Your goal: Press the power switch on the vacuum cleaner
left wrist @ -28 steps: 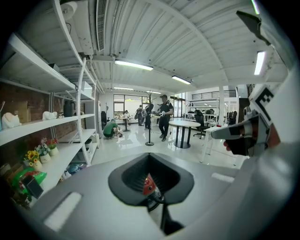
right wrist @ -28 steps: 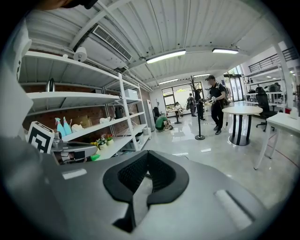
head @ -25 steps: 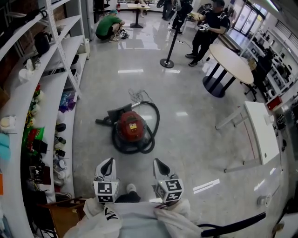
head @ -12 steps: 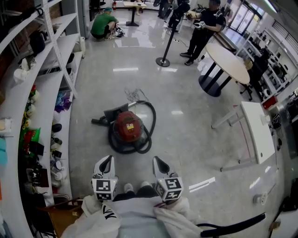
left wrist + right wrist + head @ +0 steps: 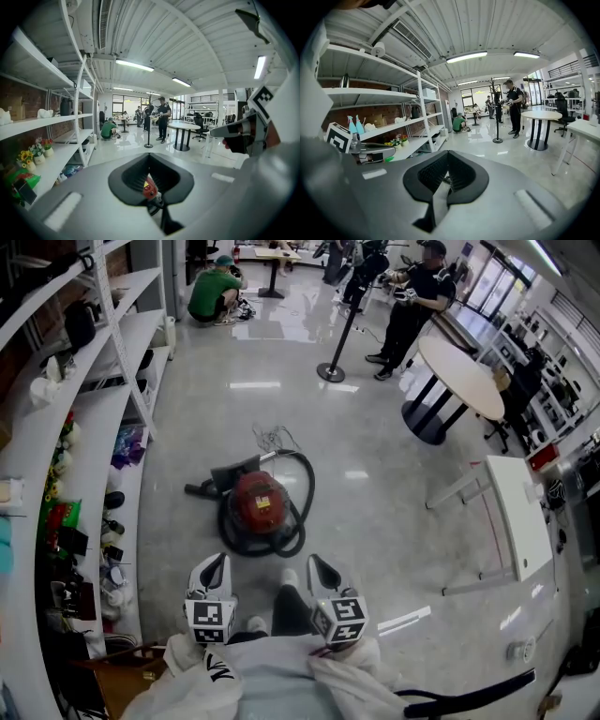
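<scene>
Left gripper (image 5: 216,570) and right gripper (image 5: 322,570), head view: both held low, well short of the red vacuum cleaner (image 5: 258,502) on the floor (image 5: 394,474). Your leg (image 5: 286,601) has stepped forward since a second ago, closing on the vacuum cleaner.
Left gripper view: jaws clenched together, empty, vacuum cleaner beyond them.
Right gripper view: jaws likewise closed on nothing.
No contact yet; you're still on approach.

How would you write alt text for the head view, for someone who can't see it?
A red vacuum cleaner with its black hose looped round it sits on a glossy grey floor, ahead of the left gripper and right gripper, both shut and empty. White shelves line the left; a round table stands farther back.
</scene>
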A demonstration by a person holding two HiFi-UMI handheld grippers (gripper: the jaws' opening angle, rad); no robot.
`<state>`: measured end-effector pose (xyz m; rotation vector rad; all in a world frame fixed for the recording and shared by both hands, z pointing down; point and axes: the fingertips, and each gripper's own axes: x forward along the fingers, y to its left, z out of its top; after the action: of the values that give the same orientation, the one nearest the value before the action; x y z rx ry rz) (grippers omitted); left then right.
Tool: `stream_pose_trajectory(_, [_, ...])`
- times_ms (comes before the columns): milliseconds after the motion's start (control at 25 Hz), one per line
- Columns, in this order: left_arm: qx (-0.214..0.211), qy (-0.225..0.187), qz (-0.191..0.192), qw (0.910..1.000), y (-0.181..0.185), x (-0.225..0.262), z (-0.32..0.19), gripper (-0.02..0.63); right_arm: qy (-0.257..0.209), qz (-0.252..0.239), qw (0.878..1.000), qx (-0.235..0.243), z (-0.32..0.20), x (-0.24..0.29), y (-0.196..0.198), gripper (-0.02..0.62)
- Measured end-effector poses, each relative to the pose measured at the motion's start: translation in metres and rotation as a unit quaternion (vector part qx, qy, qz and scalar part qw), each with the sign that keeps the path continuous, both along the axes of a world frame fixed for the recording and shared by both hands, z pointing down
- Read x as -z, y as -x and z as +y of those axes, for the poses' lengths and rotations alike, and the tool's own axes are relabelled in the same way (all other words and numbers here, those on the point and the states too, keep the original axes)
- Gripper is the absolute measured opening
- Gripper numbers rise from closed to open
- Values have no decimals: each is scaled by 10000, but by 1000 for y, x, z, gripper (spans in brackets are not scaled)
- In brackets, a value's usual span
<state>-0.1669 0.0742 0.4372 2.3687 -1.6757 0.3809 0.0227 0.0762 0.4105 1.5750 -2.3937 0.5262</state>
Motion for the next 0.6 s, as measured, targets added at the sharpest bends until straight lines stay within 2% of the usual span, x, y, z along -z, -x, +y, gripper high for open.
stream_pose_trajectory(600, [220,75,-188,9996,0,-4,-47,0,89,-220,9995,210,-61,-12,2,2])
